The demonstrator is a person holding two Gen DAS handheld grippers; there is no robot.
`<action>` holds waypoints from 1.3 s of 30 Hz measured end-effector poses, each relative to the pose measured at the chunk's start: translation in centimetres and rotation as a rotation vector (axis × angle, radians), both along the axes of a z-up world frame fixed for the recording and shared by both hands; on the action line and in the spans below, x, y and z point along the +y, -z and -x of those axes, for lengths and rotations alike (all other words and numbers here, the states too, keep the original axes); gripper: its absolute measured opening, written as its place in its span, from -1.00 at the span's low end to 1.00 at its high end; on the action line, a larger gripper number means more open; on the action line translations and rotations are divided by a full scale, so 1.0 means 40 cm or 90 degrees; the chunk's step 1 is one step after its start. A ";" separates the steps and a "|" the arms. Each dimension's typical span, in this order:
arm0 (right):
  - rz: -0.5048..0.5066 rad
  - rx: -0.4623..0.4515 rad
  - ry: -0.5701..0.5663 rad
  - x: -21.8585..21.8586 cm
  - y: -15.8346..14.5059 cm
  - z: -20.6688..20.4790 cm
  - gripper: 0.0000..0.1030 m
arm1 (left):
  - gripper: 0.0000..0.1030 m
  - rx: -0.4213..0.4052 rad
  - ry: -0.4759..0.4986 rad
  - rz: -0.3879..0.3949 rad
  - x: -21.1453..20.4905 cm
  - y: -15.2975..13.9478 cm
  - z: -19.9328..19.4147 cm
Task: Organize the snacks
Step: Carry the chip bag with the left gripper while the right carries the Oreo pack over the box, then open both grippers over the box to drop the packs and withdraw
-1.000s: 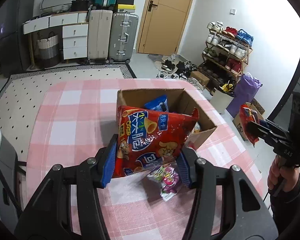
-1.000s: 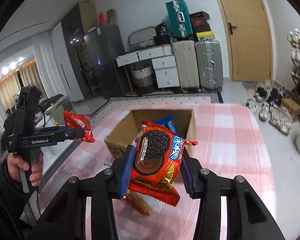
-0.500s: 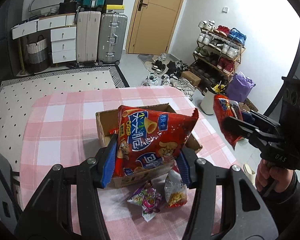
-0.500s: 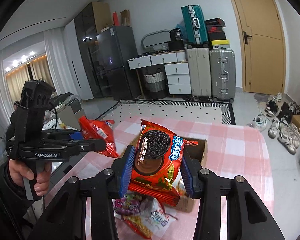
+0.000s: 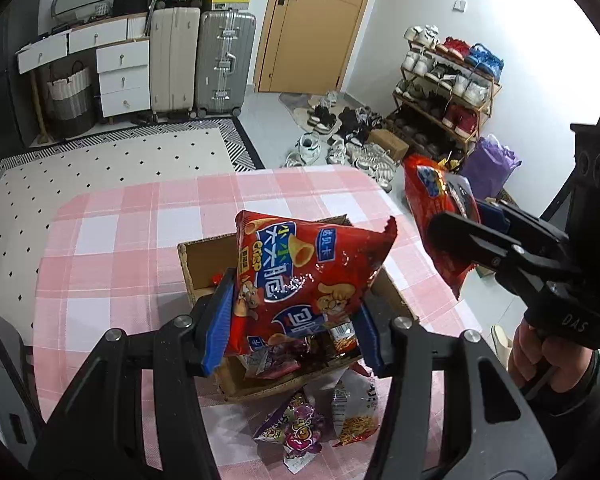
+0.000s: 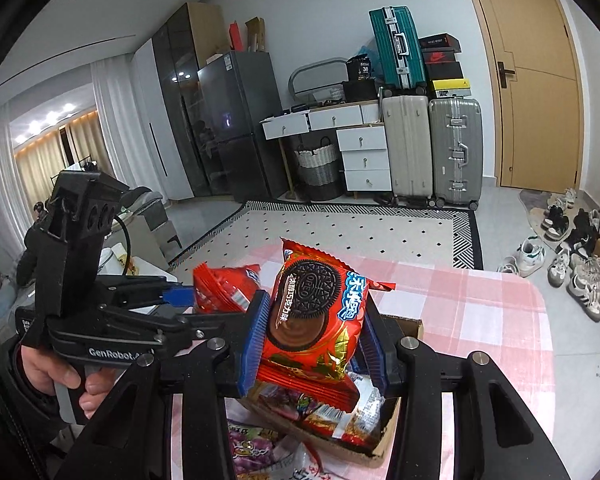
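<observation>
Over pink-checked tablecloth [image 5: 112, 240], glossy red crisp bag [image 5: 304, 276], crinkled.

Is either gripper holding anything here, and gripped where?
Both. The left gripper clamps the red crisp bag by its lower sides; the right gripper clamps the Oreo pack across its middle.

Between blue-padded black jaws sits a red crisp bag [image 5: 304, 280] with blue lettering panels. The other jaws pinch a red cookie packet [image 6: 314, 320] showing a black biscuit. Below them, a brown cardboard box [image 5: 204, 256] on the pink-and-white checked table [image 5: 112, 240].
</observation>
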State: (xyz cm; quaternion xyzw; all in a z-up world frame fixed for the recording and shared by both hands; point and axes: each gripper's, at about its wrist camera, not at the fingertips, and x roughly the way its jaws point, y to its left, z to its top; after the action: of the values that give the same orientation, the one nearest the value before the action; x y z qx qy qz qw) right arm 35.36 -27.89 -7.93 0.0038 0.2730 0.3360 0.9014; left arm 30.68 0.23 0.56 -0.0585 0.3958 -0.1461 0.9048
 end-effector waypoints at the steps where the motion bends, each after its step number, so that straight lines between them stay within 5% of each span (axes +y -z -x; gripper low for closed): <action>1: 0.001 0.003 -0.001 0.002 0.004 -0.006 -0.15 | -0.02 -0.002 0.006 -0.004 -0.006 0.006 -0.006; 12: 0.013 0.036 0.007 0.019 0.096 -0.089 -0.15 | 0.00 0.037 0.008 0.001 -0.015 0.122 -0.098; 15: 0.013 0.053 0.014 0.017 0.124 -0.112 -0.09 | 0.51 0.081 0.002 -0.007 -0.016 0.169 -0.130; 18: 0.009 0.052 0.027 0.006 0.135 -0.117 0.04 | 0.55 0.082 0.004 -0.015 -0.019 0.187 -0.128; 39: -0.010 0.011 0.044 -0.057 0.083 0.039 0.43 | 0.57 0.012 -0.015 -0.035 -0.012 0.081 0.079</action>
State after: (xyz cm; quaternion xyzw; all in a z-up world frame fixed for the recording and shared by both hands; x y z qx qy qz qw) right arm 33.80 -30.17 -11.24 0.0230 0.2775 0.3067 0.9102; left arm 27.52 -0.25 -2.67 -0.0395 0.4077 -0.1240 0.9038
